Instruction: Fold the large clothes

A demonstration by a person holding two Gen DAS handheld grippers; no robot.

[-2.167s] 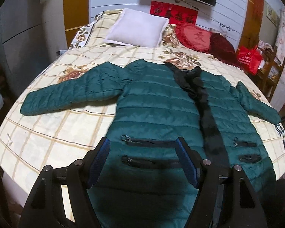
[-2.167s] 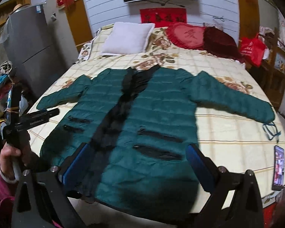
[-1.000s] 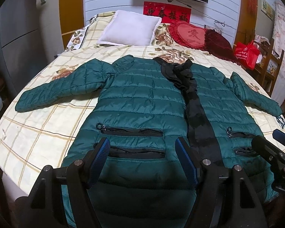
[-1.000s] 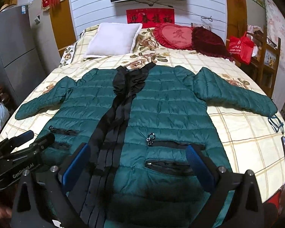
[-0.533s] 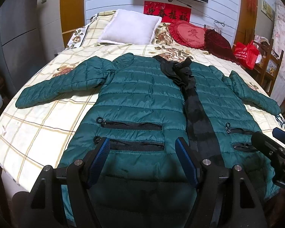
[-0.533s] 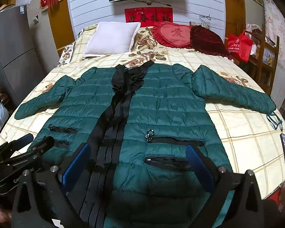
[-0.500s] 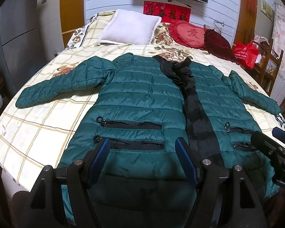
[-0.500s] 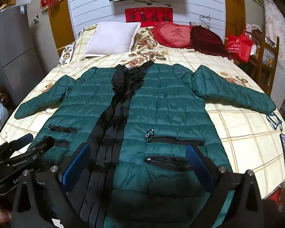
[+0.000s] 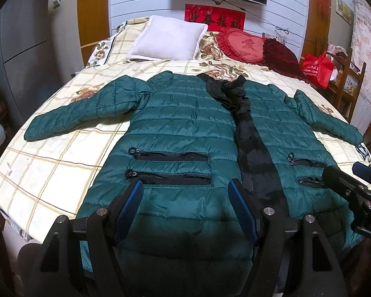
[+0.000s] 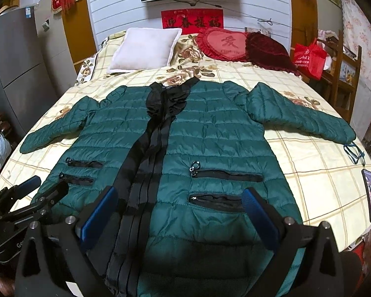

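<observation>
Compared with a couple of seconds back, both views have slid toward the middle of the bed (image 9: 49,173) and steadied, so the whole jacket (image 9: 180,128) now sits squarely in front, and the other tool pokes in at each view's edge.

The jacket is a green quilted puffer, laid flat and face up on the bed, sleeves spread out to both sides, black zipper strip down the middle. It looks light and squishy, with a slick shell that will probably slide and spring back when folded. Best bet seems to be pinching a cuff or the hem corner, not the puffy middle.

The left tongs (image 9: 185,208) hang over the hem, jaws wide apart, holding nothing. The right tongs (image 10: 180,215) likewise gape empty above the hem near the zipper strip.
</observation>
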